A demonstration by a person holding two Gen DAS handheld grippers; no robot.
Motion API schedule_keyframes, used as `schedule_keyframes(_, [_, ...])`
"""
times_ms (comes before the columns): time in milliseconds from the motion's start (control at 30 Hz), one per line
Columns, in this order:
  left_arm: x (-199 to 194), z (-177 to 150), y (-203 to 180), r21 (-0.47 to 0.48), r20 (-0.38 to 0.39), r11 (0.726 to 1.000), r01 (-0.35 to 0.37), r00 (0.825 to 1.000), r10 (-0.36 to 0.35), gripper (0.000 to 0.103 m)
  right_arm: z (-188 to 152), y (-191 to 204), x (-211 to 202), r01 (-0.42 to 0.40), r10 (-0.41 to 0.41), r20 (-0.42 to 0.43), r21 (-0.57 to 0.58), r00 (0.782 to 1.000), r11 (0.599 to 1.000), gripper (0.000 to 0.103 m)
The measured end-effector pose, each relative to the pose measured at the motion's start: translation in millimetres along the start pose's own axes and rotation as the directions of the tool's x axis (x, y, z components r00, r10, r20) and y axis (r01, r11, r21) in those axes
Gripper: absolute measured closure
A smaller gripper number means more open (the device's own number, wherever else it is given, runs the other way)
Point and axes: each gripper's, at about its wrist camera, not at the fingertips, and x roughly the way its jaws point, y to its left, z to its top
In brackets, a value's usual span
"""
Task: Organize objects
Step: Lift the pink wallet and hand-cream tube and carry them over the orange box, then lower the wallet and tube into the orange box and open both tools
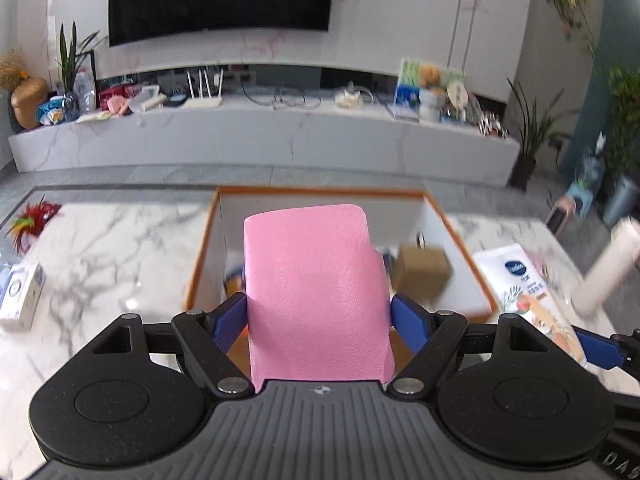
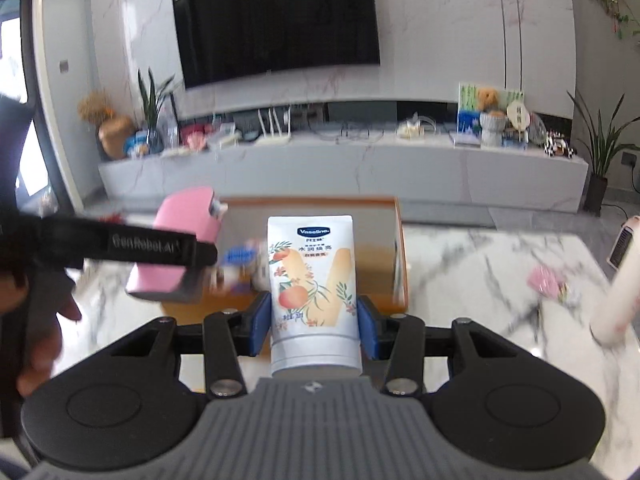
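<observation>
My left gripper (image 1: 318, 320) is shut on a pink rectangular pack (image 1: 316, 296) and holds it above the near edge of an orange-rimmed white box (image 1: 320, 191). The pack also shows in the right wrist view (image 2: 176, 248). My right gripper (image 2: 316, 326) is shut on a white Vaseline lotion tube (image 2: 312, 288), cap toward the camera, held in front of the same box (image 2: 312, 200). The tube also shows at the right in the left wrist view (image 1: 524, 284). A brown cardboard carton (image 1: 422, 270) and blue-labelled items lie inside the box.
The marble table (image 1: 112, 248) carries a white packet (image 1: 20, 296) and a feathered toy (image 1: 32, 220) at the left, a white roll (image 2: 616, 288) and a pink wrapper (image 2: 548, 280) at the right. A TV console stands beyond.
</observation>
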Motion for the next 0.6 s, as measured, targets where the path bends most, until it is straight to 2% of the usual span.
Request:
schedule_keyframes(100, [23, 16, 10, -0.046, 0.011, 0.999, 0.003, 1.0, -0.002, 0.012, 23, -5, 27, -0.028, 0.027, 0.015, 0.053, 1.0, 0.998, 0.056])
schedule_keyframes(200, [53, 20, 20, -0.096, -0.013, 0.995, -0.02, 1.0, 0.019, 0.012, 34, -12, 63, -0.047, 0.046, 0.01, 0.12, 0.999, 0.992, 0.056])
schedule_keyframes(367, [93, 18, 30, -0.137, -0.055, 0.99, -0.044, 0.998, 0.036, 0.012, 29, -23, 116, -0.064, 0.07, -0.025, 0.203, 0.997, 0.977, 0.056])
schedule_keyframes(600, [121, 11, 33, -0.145, -0.108, 0.986, -0.084, 0.992, 0.069, 0.012, 19, -32, 158, -0.089, 0.117, -0.079, 0.292, 0.99, 0.952, 0.056])
